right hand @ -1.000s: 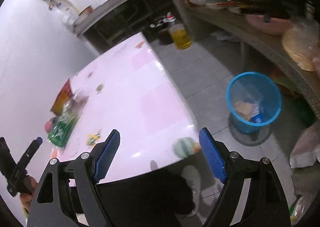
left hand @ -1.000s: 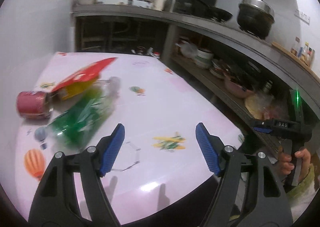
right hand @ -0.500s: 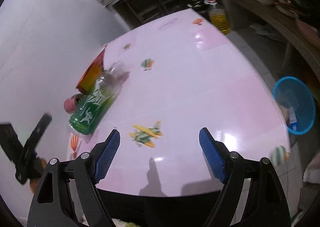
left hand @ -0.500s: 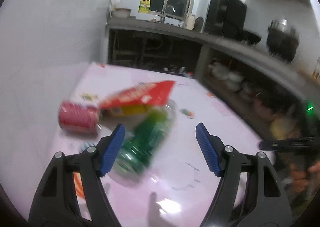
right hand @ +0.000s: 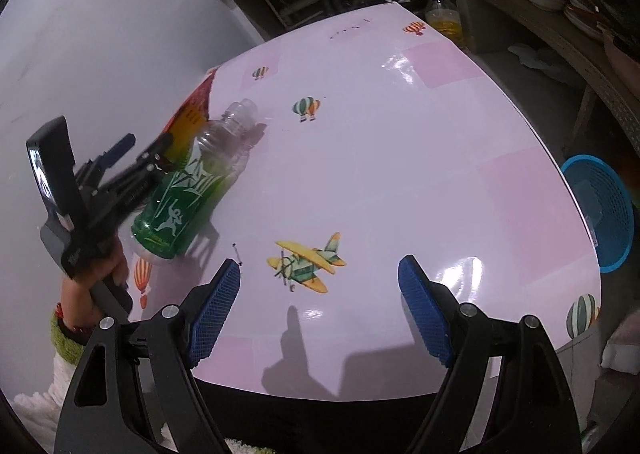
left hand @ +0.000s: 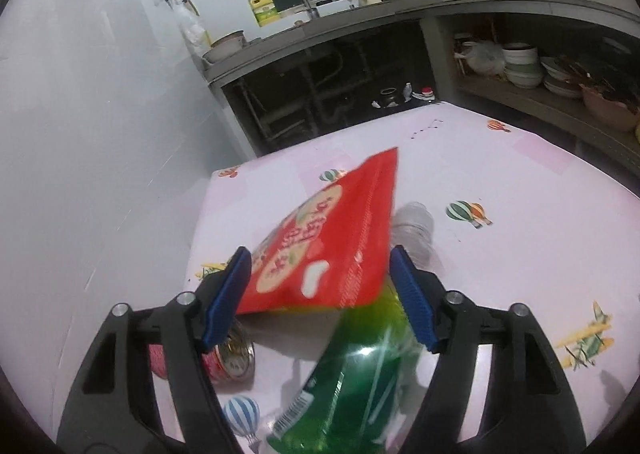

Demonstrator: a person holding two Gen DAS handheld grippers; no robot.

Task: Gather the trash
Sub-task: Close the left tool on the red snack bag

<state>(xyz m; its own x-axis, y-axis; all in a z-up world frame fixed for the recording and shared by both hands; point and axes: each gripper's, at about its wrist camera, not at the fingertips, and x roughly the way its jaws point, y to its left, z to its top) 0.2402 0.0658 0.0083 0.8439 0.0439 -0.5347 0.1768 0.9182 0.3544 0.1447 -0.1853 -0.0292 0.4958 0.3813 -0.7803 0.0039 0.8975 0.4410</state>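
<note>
Pink balloon-and-plane-print table [right hand: 400, 158] holds three trash items near wall edge: one red foil snack bag [left hand: 332, 242], one green-labelled clear plastic bottle [right hand: 188, 190] lying on side, one pink metal can [left hand: 228, 358].

Left gripper [left hand: 320, 296] closing, snack bag between pads, contact unclear. Right gripper [right hand: 320, 310] spread wide, empty above table.

One blue mesh bin [right hand: 600, 210] on floor beside table.
</note>
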